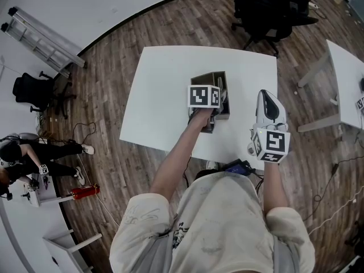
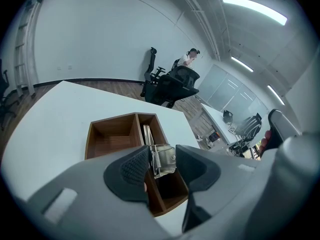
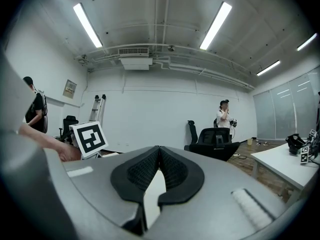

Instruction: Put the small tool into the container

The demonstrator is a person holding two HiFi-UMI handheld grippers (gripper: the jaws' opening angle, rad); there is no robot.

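Now our left tongs [image 2: 164, 170] stand apart, pads clear of the small metal tool [image 2: 165, 156] between them, which lies in the narrow compartment of the wooden box [image 2: 112, 119]. It looks stiff, light and slippery, so we'd pinch its flat sides. Our right tongs [image 3: 159, 165] are together, empty.

The container [image 2: 112, 134] looks like brown wood, its walls smooth with a dull, matt finish. The small tool [image 2: 162, 156] is bright, polished metal with a coiled spring. The left claw [image 2: 165, 176] has a smooth, matt grey shell, probably plastic, and black pads [image 2: 131, 168] with a fine knobbly grain, like rubber. The right claw [image 3: 159, 171] has the same shell and pads. The tabletop [image 1: 165, 95] is white, smooth and faintly sheened. The floor [image 1: 108, 78] is brown wood-grain planking.
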